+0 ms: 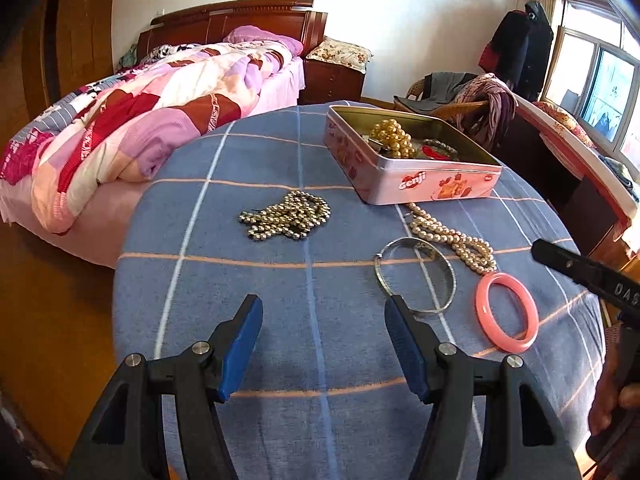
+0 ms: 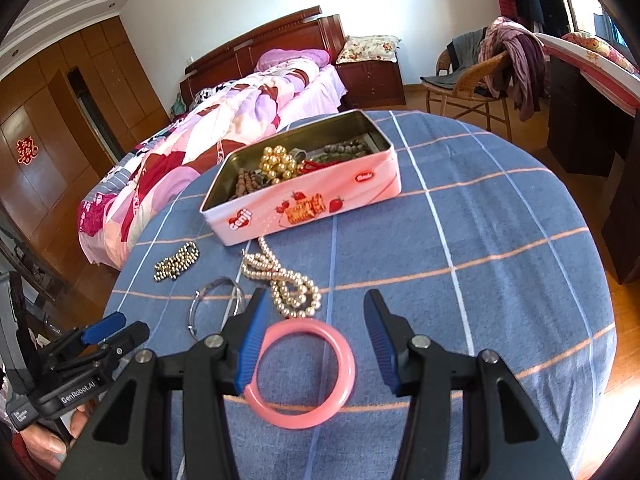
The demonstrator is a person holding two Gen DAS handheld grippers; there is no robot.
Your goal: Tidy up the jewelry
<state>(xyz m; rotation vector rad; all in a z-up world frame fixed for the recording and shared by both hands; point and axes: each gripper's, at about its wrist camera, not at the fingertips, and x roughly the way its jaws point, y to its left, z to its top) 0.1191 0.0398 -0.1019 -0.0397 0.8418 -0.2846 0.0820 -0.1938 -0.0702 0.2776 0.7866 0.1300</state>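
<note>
**Pink bangle: handling and grip notes**

Pink bangle lies flat on the blue checked tablecloth, near the tabletop's front edge, directly below your right gripper. Both right jaws stand spread wide and hold nothing; the left finger overlaps the ring's rim in view, but contact cannot be confirmed. Judge the bangle rigid, smooth, light and probably slippery. Close across one section of the rim, not across the full ring. Treat it as breakable if dropped.

The silver bangle is thin and stiff. The pearl strand and the metallic bead strand are limp; pinch them at a bunched section.

Your left gripper is also spread wide and empty, above bare cloth.

The pink tin, toward the far edge, reads "Genji". The left tool body in the right view reads "GenRobot.AI".
</note>
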